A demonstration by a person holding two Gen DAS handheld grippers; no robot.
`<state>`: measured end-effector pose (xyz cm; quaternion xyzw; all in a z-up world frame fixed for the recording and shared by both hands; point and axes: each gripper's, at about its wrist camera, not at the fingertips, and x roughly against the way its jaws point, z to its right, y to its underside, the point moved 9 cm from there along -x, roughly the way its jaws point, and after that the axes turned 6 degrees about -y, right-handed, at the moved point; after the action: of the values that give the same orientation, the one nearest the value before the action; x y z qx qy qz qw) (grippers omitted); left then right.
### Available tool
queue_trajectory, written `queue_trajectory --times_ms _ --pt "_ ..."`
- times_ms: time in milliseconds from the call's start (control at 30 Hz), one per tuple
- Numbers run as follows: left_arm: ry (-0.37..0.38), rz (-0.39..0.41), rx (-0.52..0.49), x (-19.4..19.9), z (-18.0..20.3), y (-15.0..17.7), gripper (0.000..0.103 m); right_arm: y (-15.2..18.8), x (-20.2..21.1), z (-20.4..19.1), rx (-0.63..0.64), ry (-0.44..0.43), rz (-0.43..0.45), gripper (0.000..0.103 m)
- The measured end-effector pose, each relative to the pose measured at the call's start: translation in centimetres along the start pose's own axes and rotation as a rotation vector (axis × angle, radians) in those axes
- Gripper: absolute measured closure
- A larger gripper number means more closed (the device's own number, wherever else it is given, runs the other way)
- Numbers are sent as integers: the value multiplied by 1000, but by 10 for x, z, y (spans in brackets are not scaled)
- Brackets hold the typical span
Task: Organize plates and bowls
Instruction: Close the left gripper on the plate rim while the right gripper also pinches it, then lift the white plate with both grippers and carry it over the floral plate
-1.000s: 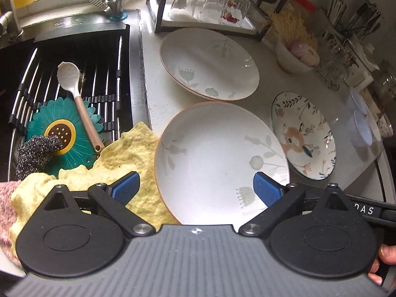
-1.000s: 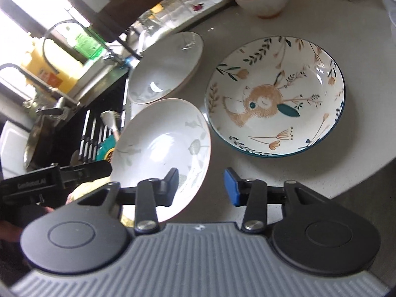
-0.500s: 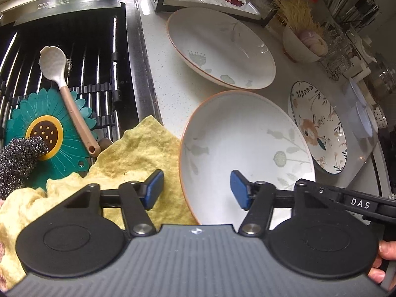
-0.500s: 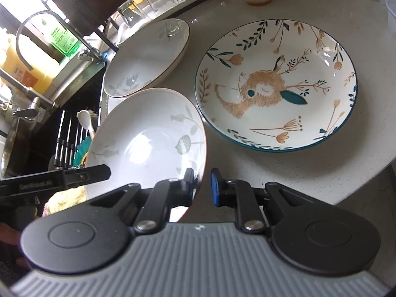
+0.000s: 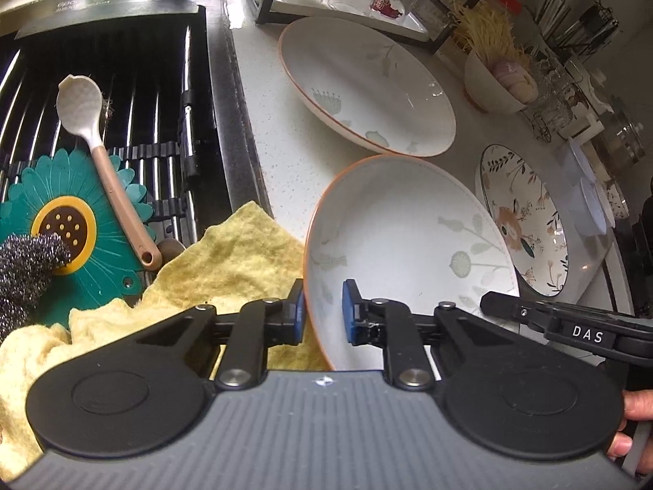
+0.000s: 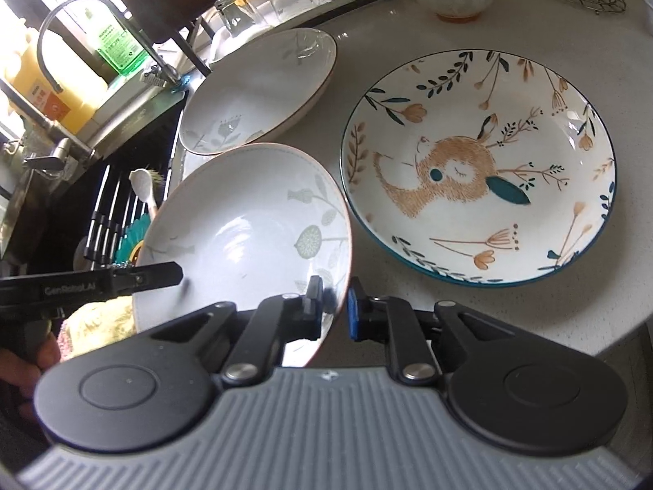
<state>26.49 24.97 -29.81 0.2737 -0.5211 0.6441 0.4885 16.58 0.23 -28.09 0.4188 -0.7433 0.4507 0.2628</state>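
I have both claws on the same near white plate (image 5: 408,245), one at each side of it. My left gripper (image 5: 322,310) has just been closing, and now its blue pads pinch the plate's left rim, one pad outside over the yellow cloth (image 5: 228,261) and one pad inside the plate. My right gripper (image 6: 334,306) is pressed on the opposite rim, also one pad inside and one outside, so the plate lies between my two hands and stretches forward from both claws. The second white plate (image 5: 367,85) with the same pale flower pattern lies straight ahead, beyond the far rim of the held one and very close to it. The deer plate (image 6: 477,167) lies ahead and to the right of my right claw. I judge the next move is a level lift, then forward onto the matching plate; both hands are equally near, so they must rise together.
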Motion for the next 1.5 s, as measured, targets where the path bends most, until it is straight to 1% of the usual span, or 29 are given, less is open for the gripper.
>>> queue_trajectory --times_ms 167,267,400,500,633,800,1000,1167,1333,1500 --pt "-5 10 -14 13 -1 -1 84 -4 8 -7 13 -29 21 88" --pt "-21 21 -20 21 -2 -2 84 -6 11 -12 2 -62 20 88" --pt "-38 32 -14 34 -2 -2 84 -12 18 -19 3 -104 56 88" --pt "-36 54 -1 44 -1 -3 85 -17 25 -22 4 -124 80 88" --pt "-16 77 34 56 3 -6 85 -26 36 -27 42 -130 97 88" --pt "3 113 48 70 15 -13 85 -38 55 -30 78 -136 133 88" --pt "19 133 70 83 31 -21 86 -54 74 -27 69 -157 168 88" --pt "26 159 54 90 47 -33 86 -66 87 -21 67 -176 208 88" --pt "44 183 40 91 69 -49 87 -78 99 -6 77 -175 243 88" --pt "72 196 39 80 99 -60 87 -90 112 17 89 -156 257 88"
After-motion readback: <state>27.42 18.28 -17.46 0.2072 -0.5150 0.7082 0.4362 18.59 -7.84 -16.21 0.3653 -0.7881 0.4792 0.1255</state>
